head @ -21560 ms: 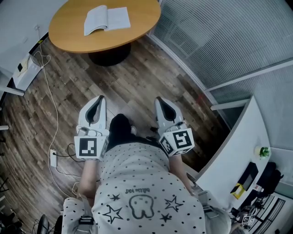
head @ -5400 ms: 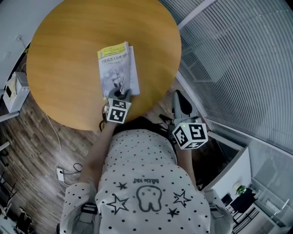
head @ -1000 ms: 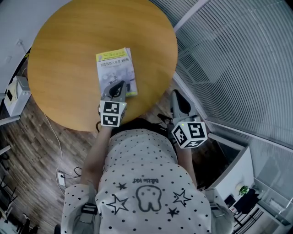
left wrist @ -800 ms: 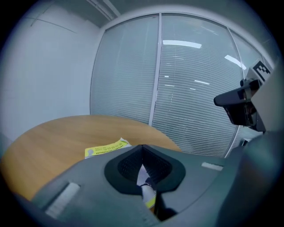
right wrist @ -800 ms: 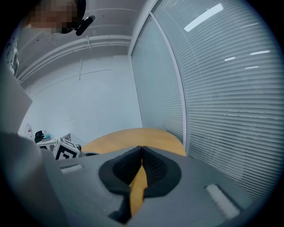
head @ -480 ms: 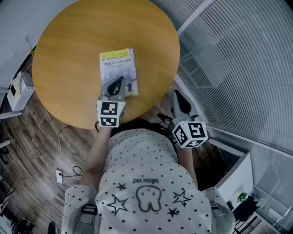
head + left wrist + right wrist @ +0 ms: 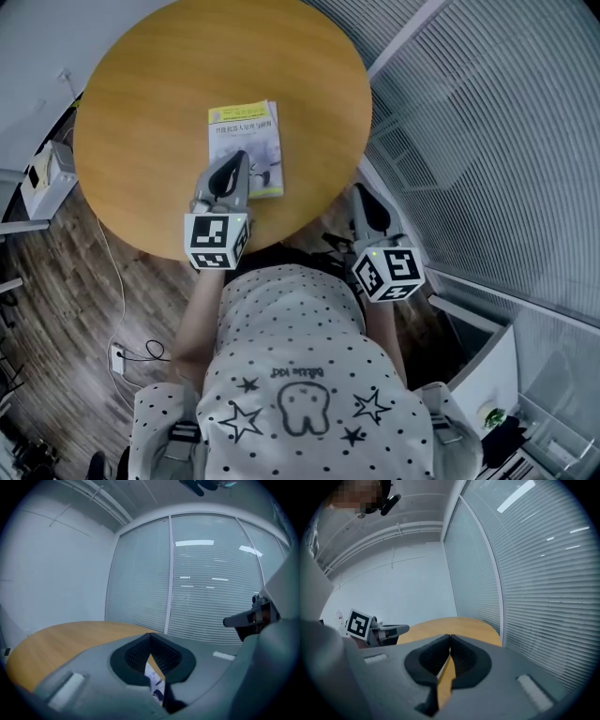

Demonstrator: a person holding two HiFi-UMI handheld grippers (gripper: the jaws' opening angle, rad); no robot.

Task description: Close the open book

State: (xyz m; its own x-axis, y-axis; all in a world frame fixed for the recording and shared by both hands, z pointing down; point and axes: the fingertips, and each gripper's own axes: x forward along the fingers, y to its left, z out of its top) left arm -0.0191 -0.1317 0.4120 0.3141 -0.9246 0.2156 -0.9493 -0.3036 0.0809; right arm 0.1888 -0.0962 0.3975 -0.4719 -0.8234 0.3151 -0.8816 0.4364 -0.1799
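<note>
From my remote seat, the biggest thing in the head view is the round, honey-coloured wooden worktop [image 7: 141, 112]. On its near right part, not far from the edge, the thin paperback book with a yellow-and-white cover [image 7: 253, 141] lies closed, flat and cover up. The grey left gripper [image 7: 238, 159] hovers over the book's near left corner with its jaws clenched together on nothing (whether the tip touches the cover I cannot tell). Its own view shows only a sliver of printed cover below the pads. The grey right gripper [image 7: 364, 194] hangs off the worktop's edge beside the person's body, jaws likewise pressed together and empty.
</note>
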